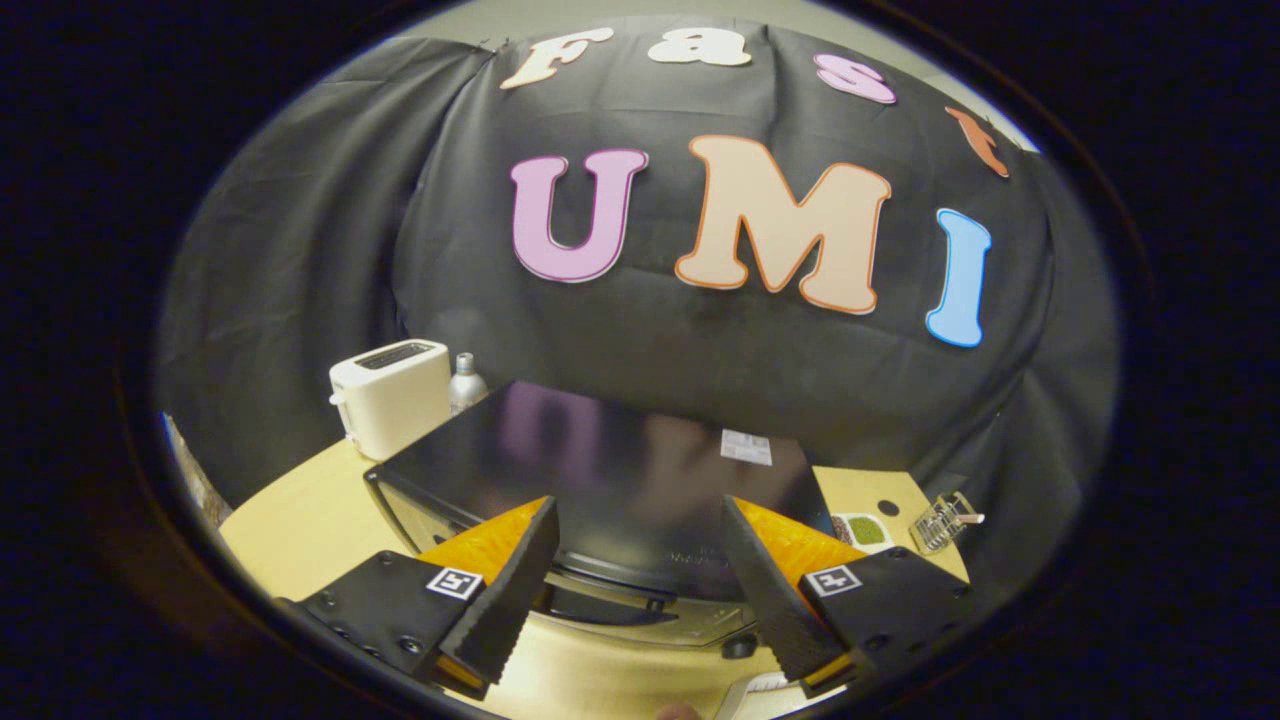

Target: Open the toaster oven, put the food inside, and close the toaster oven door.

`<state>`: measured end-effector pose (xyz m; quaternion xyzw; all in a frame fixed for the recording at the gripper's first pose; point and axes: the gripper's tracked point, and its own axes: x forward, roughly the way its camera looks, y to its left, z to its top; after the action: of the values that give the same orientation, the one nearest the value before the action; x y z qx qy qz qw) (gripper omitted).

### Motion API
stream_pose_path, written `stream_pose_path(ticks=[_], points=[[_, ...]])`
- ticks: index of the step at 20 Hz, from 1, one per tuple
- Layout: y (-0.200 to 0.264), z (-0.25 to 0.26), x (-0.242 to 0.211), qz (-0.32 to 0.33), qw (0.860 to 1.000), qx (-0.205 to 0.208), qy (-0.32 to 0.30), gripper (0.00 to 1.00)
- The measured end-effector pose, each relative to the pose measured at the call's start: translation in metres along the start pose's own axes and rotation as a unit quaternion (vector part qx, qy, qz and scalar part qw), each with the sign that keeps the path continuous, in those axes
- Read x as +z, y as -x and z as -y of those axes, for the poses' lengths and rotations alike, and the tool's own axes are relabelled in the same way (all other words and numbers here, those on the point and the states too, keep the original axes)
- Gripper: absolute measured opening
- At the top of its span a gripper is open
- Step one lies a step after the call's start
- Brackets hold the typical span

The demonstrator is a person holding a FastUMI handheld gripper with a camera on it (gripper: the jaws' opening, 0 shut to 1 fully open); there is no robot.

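- Claw (640, 560) spread wide, holding nothing, fingers hovering above the toaster oven (600, 470).
- Toaster oven sits on the worktop (310, 520), just ahead; white label (746, 447) on top, unreadable.
- Beyond: white toaster (392, 395), bottle (466, 382).
- Right: dish (862, 531) with something green, wire basket (945, 520).

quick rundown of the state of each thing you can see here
gripper: open, fingers apart above the oven's front
toaster oven: seen from above; door state cannot be told
white toaster: upright behind the oven, slots empty
bottle: upright beside the toaster
wire basket: upright on the table
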<state>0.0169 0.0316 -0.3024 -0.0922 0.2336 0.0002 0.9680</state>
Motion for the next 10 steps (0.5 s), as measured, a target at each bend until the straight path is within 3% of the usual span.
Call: stream_pose_path(ticks=[4, 10], points=[[0.014, -0.001, -0.019, -0.014, 1.000, 0.002, -0.003, 1.00], [0.051, -0.011, -0.050, -0.050, 0.997, 0.041, -0.052, 1.00]])
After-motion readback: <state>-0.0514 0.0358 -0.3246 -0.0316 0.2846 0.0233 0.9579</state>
